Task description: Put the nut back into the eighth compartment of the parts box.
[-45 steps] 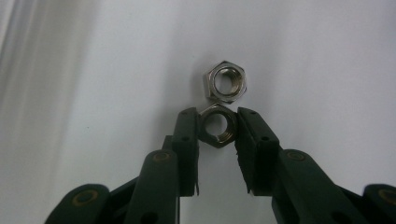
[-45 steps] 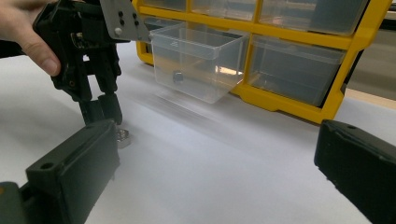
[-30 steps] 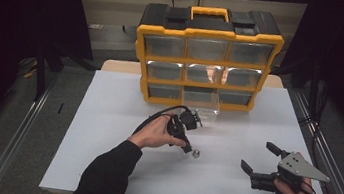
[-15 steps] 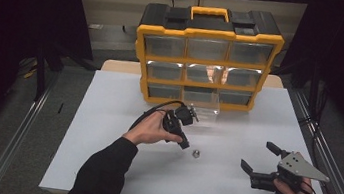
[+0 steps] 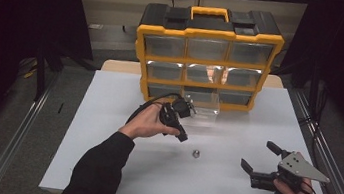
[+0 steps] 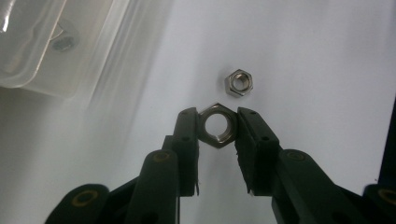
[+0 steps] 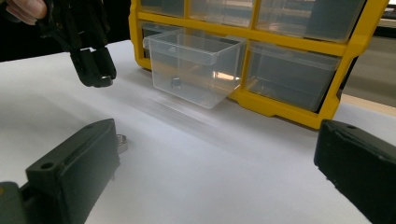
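My left gripper point(image 6: 217, 122) is shut on a steel hex nut point(image 6: 228, 136), held by its flats above the white table. A second hex nut point(image 6: 239, 82) lies loose on the table just beyond it, the same loose nut point(image 5: 196, 153) seen in the high view. There the left gripper point(image 5: 181, 136) hovers between that nut and a clear drawer point(image 5: 202, 112) pulled out of the organizer. A small nut point(image 7: 176, 83) lies inside the drawer point(image 7: 196, 65). My right gripper point(image 5: 257, 154) rests open at the right front, nothing between its jaws.
A yellow and black organizer point(image 5: 207, 46) with clear drawers stands at the back of the white table point(image 5: 110, 94). Metal rails run along both sides of the table. The left gripper's black cable loops beside the hand.
The left gripper has risen from the spot by the loose nut and drawn back toward the clear drawer, a nut in its jaws. The right gripper has stayed put.
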The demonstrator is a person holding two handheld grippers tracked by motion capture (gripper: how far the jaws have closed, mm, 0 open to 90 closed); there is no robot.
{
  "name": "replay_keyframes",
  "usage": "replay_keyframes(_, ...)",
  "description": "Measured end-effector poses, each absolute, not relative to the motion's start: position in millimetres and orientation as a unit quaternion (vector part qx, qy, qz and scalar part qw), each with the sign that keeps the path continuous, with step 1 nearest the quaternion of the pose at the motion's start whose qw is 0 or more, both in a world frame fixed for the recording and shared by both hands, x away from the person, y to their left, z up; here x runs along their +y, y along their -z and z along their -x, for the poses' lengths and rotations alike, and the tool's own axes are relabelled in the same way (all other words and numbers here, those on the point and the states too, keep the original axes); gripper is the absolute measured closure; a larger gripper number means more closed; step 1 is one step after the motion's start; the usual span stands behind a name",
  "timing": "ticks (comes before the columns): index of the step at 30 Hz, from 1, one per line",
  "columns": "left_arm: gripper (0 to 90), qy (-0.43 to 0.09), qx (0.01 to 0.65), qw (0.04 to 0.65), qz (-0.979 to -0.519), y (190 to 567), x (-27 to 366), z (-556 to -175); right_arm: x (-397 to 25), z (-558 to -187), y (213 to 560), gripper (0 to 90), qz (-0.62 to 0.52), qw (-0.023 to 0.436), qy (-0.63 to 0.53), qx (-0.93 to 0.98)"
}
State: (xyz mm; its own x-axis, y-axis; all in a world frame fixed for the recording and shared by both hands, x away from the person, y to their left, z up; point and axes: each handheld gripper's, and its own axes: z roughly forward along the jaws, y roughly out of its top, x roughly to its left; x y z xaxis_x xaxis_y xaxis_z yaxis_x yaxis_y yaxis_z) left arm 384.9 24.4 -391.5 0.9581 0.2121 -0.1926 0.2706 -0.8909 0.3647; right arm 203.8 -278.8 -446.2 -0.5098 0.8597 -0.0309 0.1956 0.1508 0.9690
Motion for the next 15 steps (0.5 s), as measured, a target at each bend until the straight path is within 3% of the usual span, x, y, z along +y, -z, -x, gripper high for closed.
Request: replay_keyframes(15, 70.2, 0.058, 0.13, 0.205, -0.968, 363, 30, -398, -278, -203, 446, 0.0, -0.38, 0.314, -0.529, 0.691)
